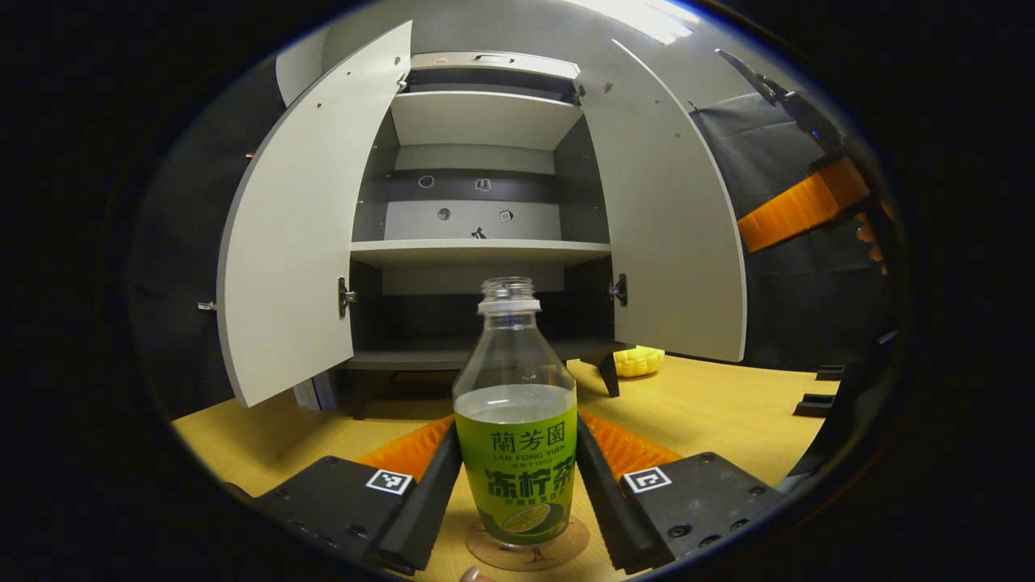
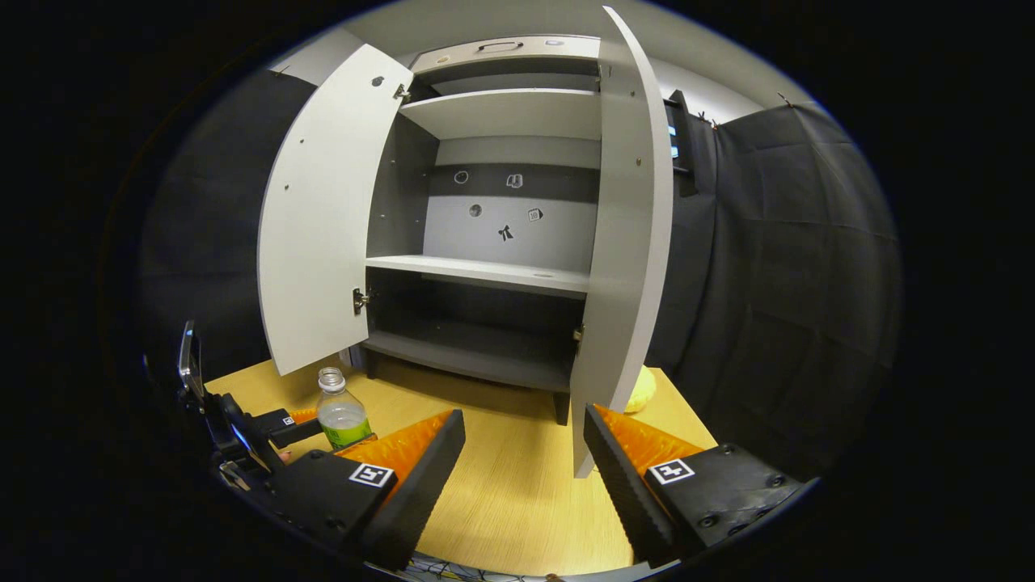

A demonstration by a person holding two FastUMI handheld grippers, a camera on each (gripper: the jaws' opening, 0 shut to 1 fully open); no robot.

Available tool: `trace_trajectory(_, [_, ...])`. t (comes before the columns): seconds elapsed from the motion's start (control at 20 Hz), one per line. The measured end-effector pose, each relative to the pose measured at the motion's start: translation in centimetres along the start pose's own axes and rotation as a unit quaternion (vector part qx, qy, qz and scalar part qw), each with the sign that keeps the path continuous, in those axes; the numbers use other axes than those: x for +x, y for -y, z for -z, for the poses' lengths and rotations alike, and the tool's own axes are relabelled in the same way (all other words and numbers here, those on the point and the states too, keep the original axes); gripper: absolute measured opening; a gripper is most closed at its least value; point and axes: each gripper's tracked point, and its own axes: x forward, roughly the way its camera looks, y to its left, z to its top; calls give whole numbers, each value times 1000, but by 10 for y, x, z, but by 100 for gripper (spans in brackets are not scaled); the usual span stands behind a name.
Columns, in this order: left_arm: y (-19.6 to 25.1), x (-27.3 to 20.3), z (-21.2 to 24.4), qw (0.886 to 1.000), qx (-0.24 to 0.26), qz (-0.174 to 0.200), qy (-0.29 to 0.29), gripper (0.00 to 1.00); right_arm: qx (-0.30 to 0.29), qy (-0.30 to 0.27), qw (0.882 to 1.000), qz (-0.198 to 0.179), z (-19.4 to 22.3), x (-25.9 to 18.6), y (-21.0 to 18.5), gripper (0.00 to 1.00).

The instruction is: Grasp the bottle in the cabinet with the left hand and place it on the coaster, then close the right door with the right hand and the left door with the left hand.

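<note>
We see the left fingers (image 1: 517, 485) flank the bottle (image 1: 516, 436) on its coaster (image 1: 527, 551) (contact unclear); right fingers (image 2: 524, 469) wide, both cabinet doors (image 1: 291, 234) open.

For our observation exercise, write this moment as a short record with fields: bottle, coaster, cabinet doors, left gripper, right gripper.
bottle: bottle upright on the table, out of the cabinet, cap off, part full
coaster: coaster under the bottle
left door: left door open
right door: right door open
left gripper: left gripper, jaws on either side of the bottle; contact cannot be told
right gripper: right gripper, jaws apart, empty, facing the right door's edge
</note>
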Motion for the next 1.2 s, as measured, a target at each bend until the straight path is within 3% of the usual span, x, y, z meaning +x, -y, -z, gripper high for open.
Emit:
trace_trajectory(0.4, [5,-2,4,1000,-13,-5,0,83,-2,-9,1000,-6,6,-5,4,98])
trace_trajectory(0.6, [2,-1,2,1000,-8,-10,-3,95,0,-12,1000,-7,6,-9,3,98])
trace_trajectory(0.7, [1,-2,-3,1000,-6,-11,-1,96,0,-9,1000,-6,3,-9,3,98])
trace_trajectory(0.95, [11,0,-46,999,-21,12,25,96,5,-4,1000,-4,-16,-15,1,98])
trace_trajectory(1.2, [2,18,-102,999,10,15,47,95,15,20,1000,1,-56,-22,2,98])
